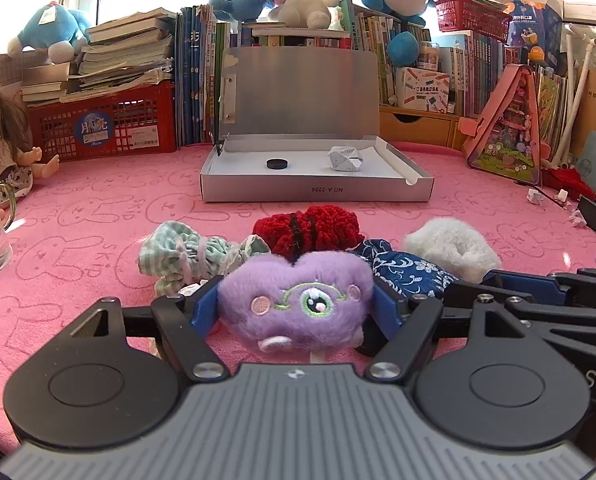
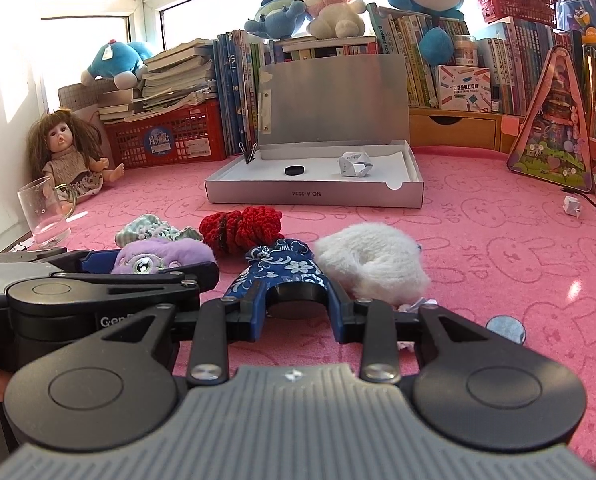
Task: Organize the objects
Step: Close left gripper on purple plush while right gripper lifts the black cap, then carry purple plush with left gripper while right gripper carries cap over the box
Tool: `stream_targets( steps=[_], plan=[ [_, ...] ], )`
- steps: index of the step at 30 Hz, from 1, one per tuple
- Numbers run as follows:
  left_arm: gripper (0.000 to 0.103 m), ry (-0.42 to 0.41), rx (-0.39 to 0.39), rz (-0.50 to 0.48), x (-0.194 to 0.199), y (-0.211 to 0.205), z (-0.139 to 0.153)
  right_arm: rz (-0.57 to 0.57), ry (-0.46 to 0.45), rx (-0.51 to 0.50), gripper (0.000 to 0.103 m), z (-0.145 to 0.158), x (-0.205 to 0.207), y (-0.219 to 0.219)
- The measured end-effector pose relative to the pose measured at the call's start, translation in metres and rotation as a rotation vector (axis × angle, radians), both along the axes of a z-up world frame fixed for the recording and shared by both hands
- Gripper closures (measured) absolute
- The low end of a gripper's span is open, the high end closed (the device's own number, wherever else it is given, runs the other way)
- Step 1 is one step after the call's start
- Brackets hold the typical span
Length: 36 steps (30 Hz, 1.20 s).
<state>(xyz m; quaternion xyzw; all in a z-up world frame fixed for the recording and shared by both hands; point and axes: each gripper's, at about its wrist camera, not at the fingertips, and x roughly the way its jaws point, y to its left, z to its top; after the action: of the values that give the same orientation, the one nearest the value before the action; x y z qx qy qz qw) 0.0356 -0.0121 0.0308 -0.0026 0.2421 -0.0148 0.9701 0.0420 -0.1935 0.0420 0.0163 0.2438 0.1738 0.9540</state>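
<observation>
Purple plush, a small heart-shaped toy [image 1: 298,300] with an embroidered eye, sits squeezed between the left gripper's [image 1: 298,304] blue fingers [image 1: 202,312], which stand fairly wide and press on both its sides. Just beyond those fingers lie a green-striped scrunchie [image 1: 186,252] on the left side and a red knitted scrunchie [image 1: 309,228] straight ahead. To the right of the left fingers, a blue floral scrunchie [image 2: 278,268] is pinched by the right gripper [image 2: 298,280], whose fingers [image 2: 254,312] are drawn close together on the cloth's near end. A white fluffy scrunchie [image 2: 373,264] rests on the pink surface [image 2: 497,272] just to the right of and touching those fingers' far side. Farther ahead of both pairs of fingers, well apart from the pile, an open silver box [image 1: 317,194] sits with its lid raised upright; a black disc [image 1: 278,164] and a crumpled paper piece [image 1: 345,158] lie inside it. Far to the left of the fingers stand a clear glass [image 2: 44,216] and a doll [image 2: 70,152]. Behind the box, books and a red basket [image 1: 106,124] line the back edge.
</observation>
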Motion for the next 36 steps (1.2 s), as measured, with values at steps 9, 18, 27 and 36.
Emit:
stream_targets(
  steps=[9, 18, 27, 36],
  plan=[
    [0.024, -0.015, 0.010, -0.001, 0.003, -0.003, 0.010, -0.007, -0.012, 0.008, 0.065, 0.005, 0.004, -0.002],
    [0.024, -0.025, 0.012, 0.008, 0.020, -0.002, 0.020, -0.016, -0.006, 0.025, 0.065, 0.011, 0.020, -0.001],
    [0.024, -0.047, 0.011, -0.001, 0.044, -0.002, 0.036, -0.018, -0.016, 0.048, 0.065, 0.023, 0.040, -0.004],
    [0.024, -0.043, -0.023, -0.027, 0.088, 0.006, 0.057, -0.013, -0.012, 0.097, 0.066, 0.041, 0.081, -0.013]
  ],
)
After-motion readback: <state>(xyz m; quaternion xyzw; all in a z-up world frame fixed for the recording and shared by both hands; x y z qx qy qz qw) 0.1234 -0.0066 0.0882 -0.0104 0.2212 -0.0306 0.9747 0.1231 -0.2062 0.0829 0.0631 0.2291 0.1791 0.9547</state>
